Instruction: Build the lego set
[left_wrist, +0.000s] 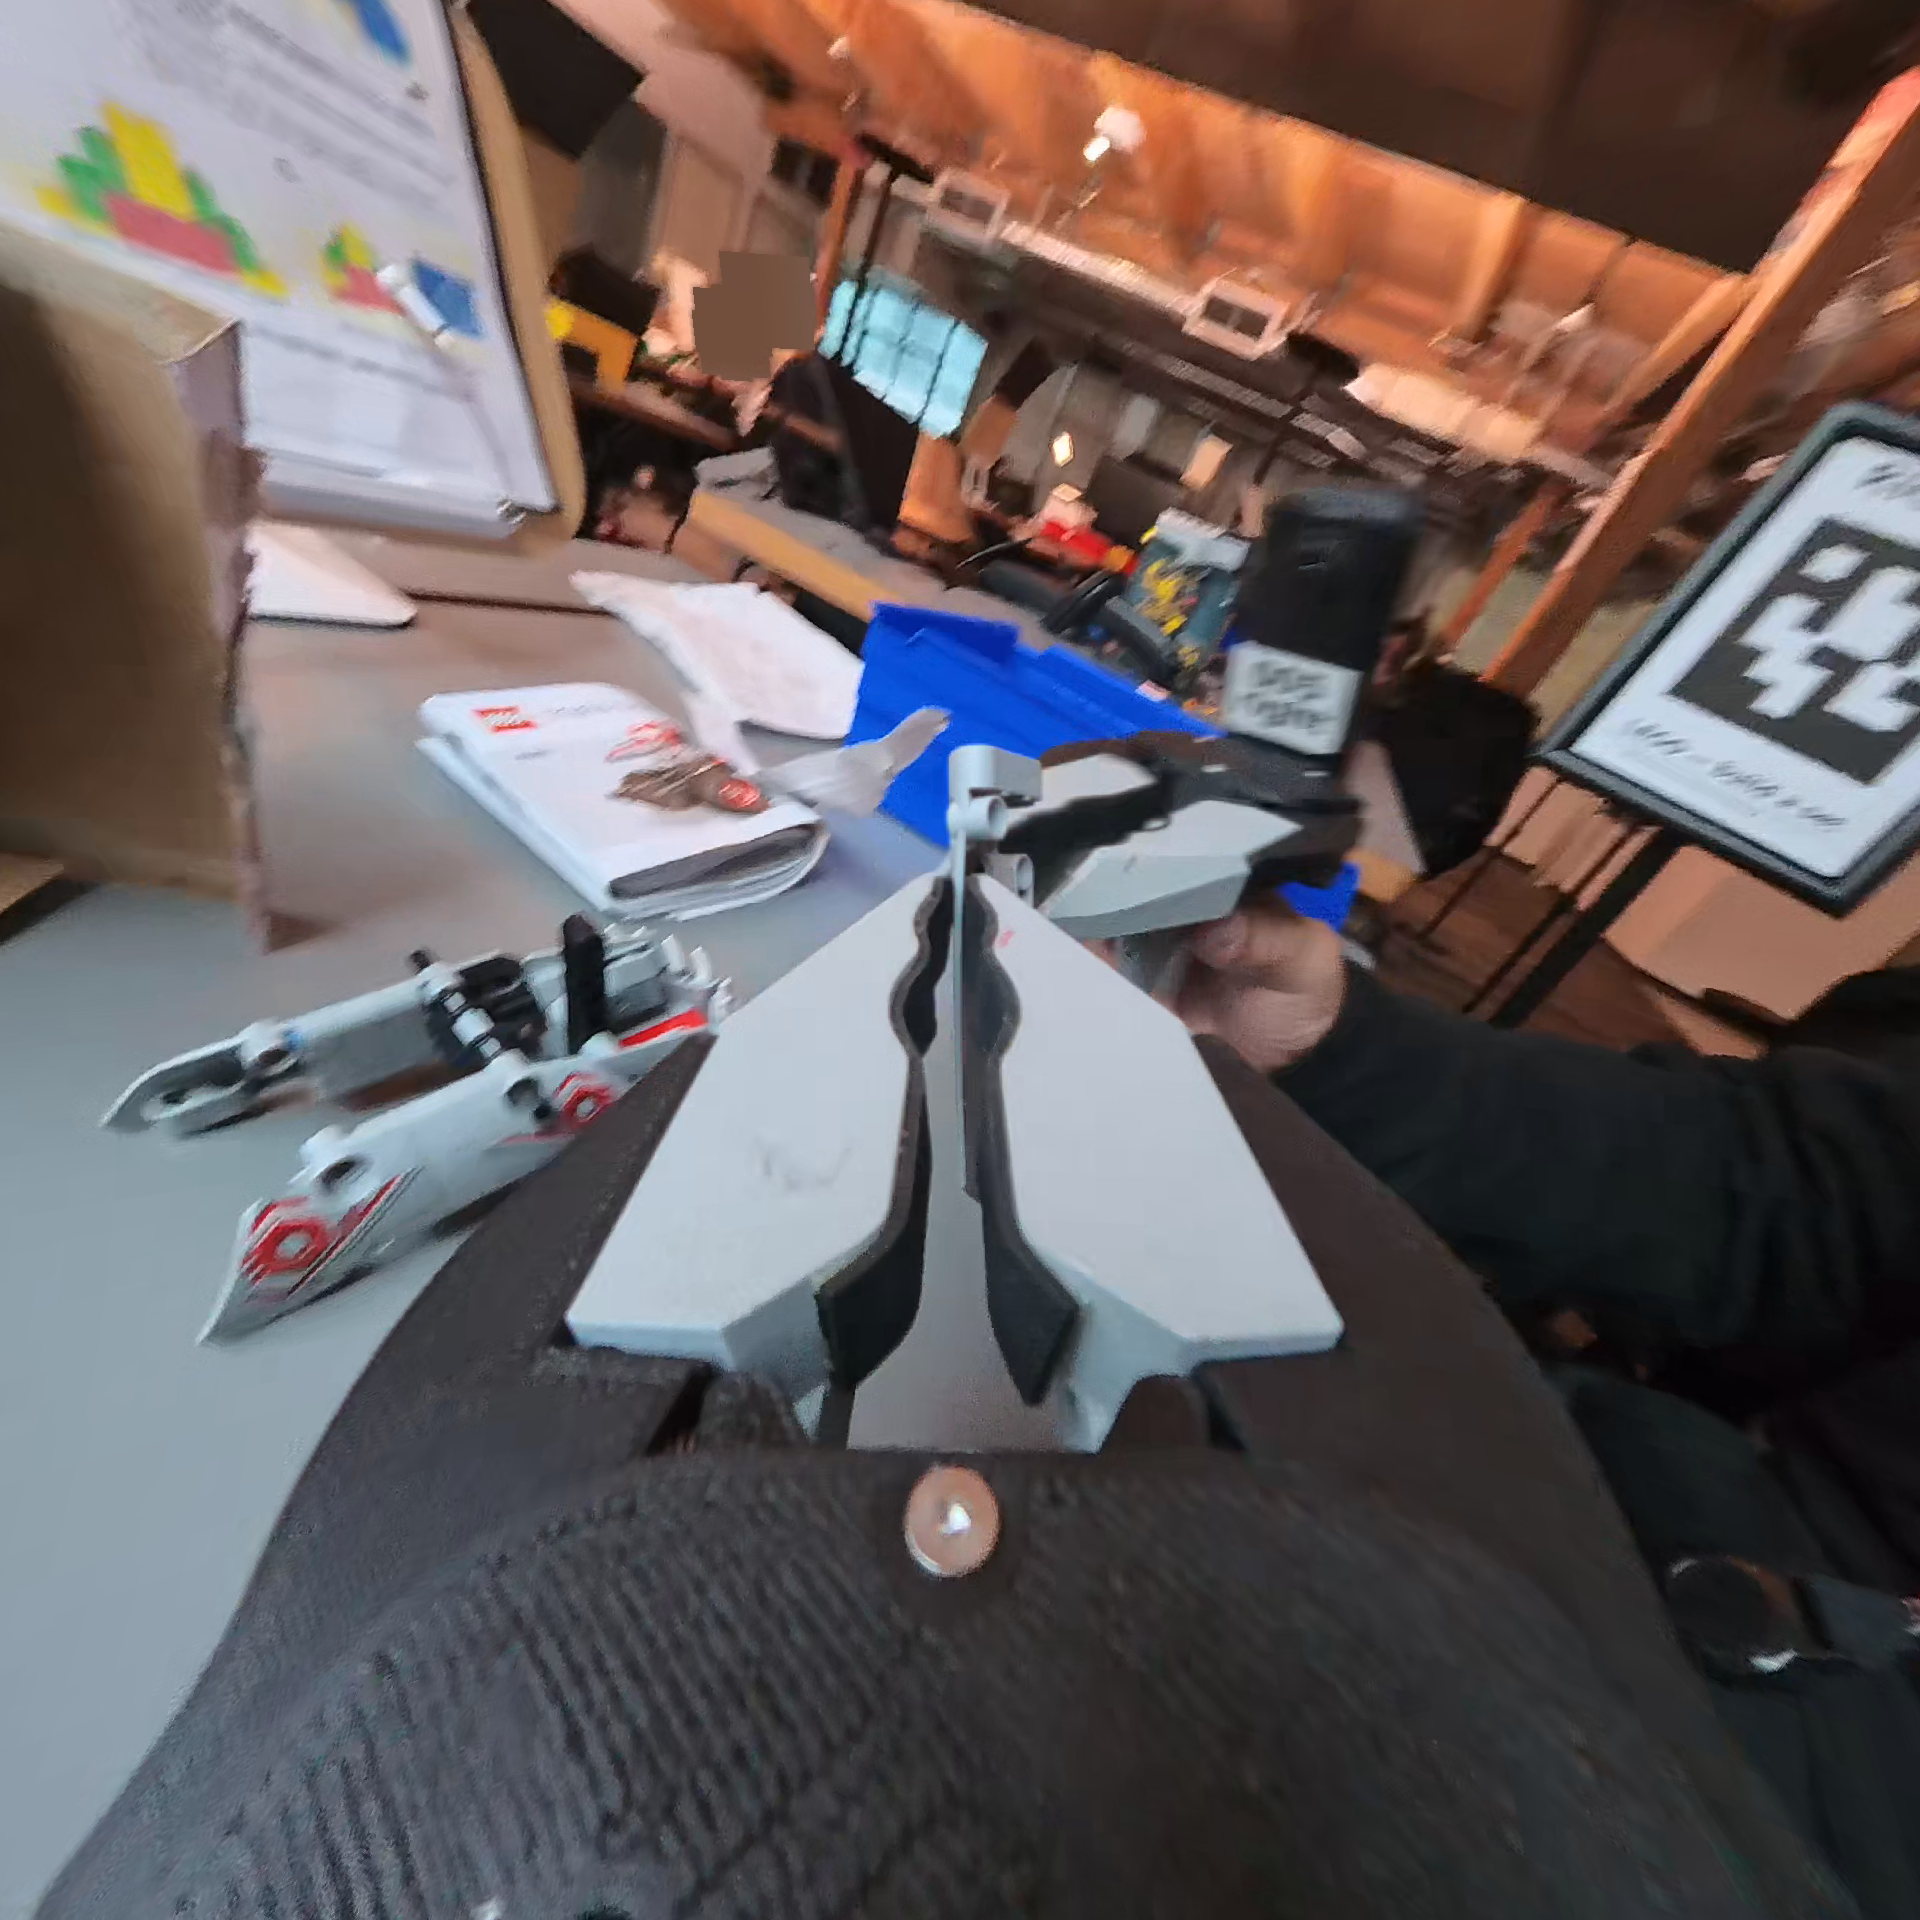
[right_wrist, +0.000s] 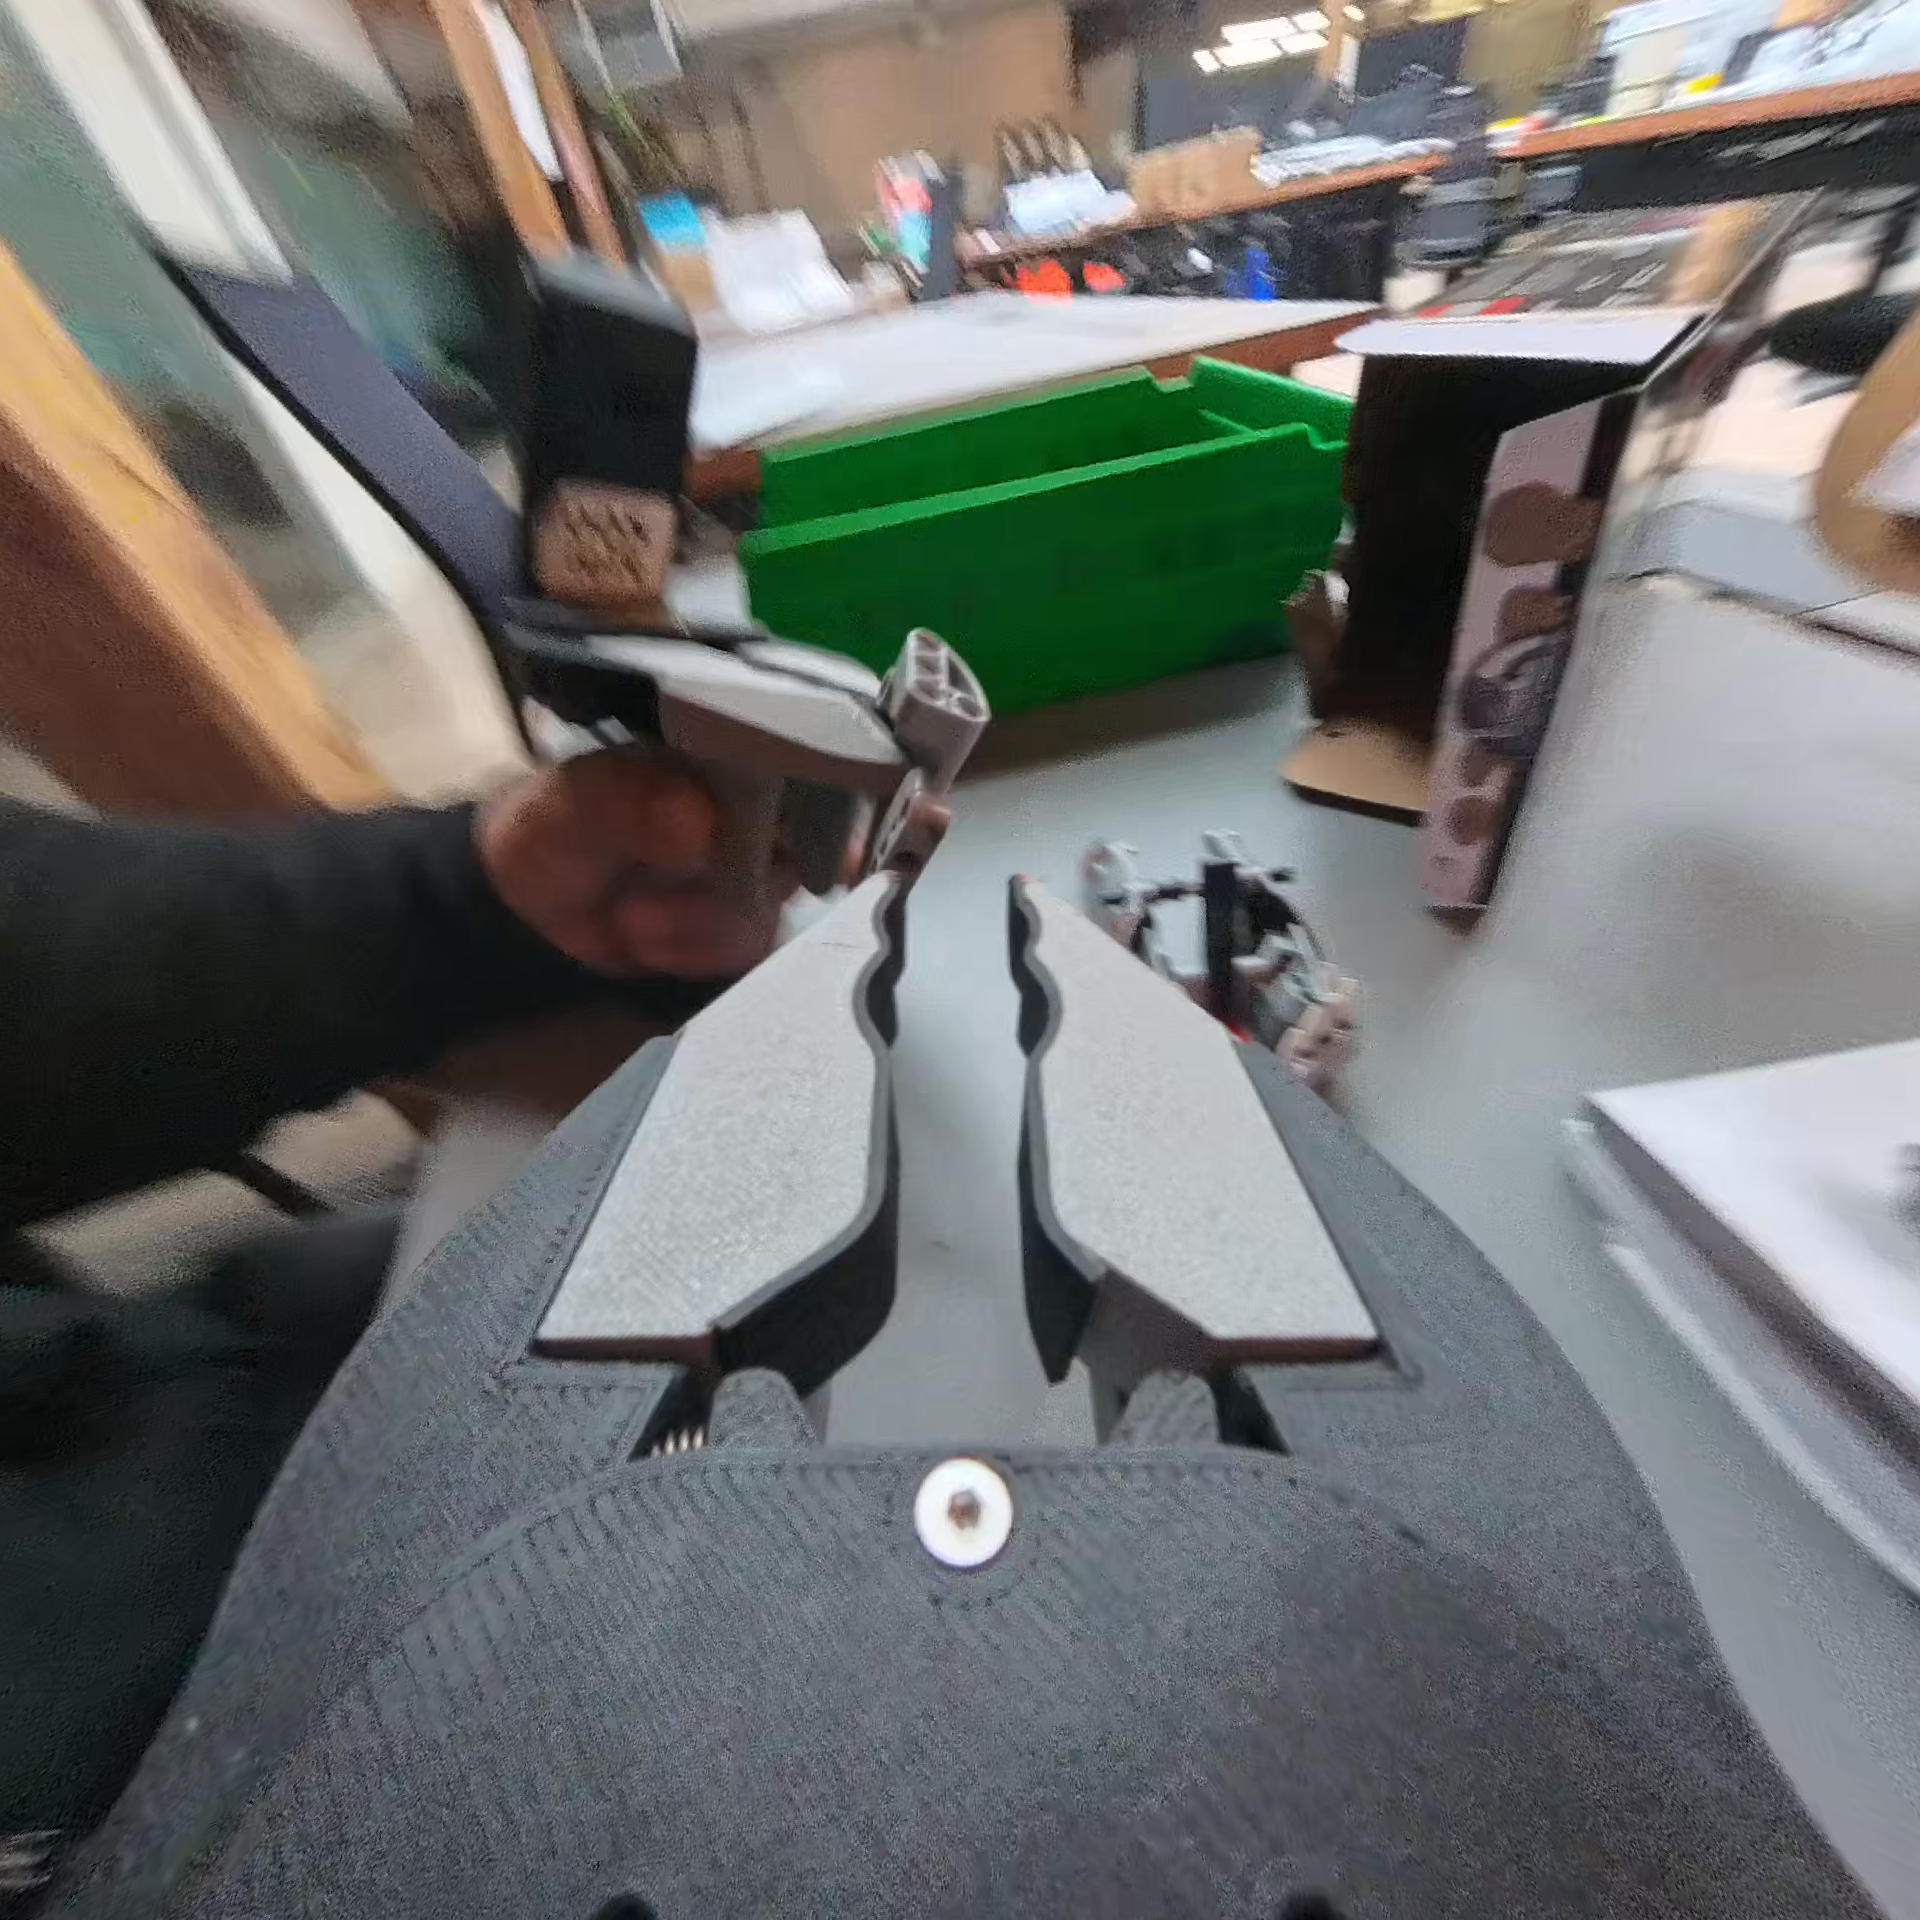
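My left gripper (left_wrist: 958, 899) is shut on a thin light-grey lego piece (left_wrist: 985, 798) that sticks up past its fingertips, above the grey table (left_wrist: 125, 1455). The right wrist view shows that piece (right_wrist: 940, 707) in the left gripper (right_wrist: 896, 764), just left of and ahead of my right gripper (right_wrist: 958, 891). My right gripper is open and empty, its left fingertip close to the piece. It also shows in the left wrist view (left_wrist: 1049, 862), held by a hand. A partly built white, red and black lego model (left_wrist: 416, 1091) lies on the table; it also shows in the right wrist view (right_wrist: 1226, 956).
An instruction booklet (left_wrist: 623, 790) and loose papers (left_wrist: 748, 644) lie behind the model. A blue bin (left_wrist: 987, 675) stands beyond them, a cardboard box (left_wrist: 114, 582) at the left. A green bin (right_wrist: 1039, 540) and an open box (right_wrist: 1496, 582) stand ahead of the right gripper. Both grippers' tips are close together, under 4 cm apart.
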